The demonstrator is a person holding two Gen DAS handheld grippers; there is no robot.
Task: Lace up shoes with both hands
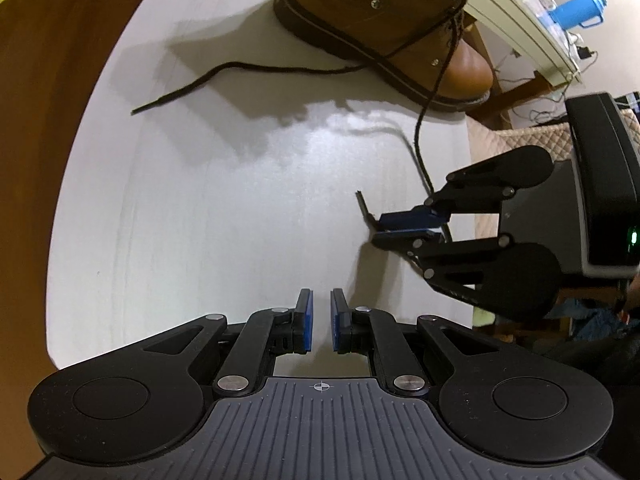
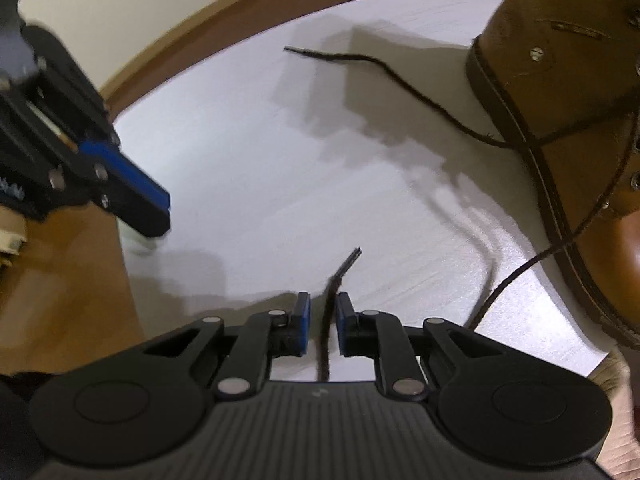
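Boot [image 1: 384, 28] of tan leather with a dark sole and metal eyelets stands at the far side of the white tabletop [image 1: 200, 220], its dark brown lace [image 2: 326, 340] only partly threaded. One lace end runs between the fingers of the right gripper [image 2: 323, 326], whose blue pads stand slightly apart with small gaps on both sides of the cord, so nothing presses on it; its frayed tip pokes out just past them. From the left wrist view the same right gripper sits low over the tabletop with the lace passing through it. The left gripper [image 1: 322, 320] holds nothing, its fingers a narrow gap apart above bare tabletop. The other lace end [image 1: 180, 88] lies loose beside the boot's heel. The boot's top is cut off, and the right wrist view is blurred.
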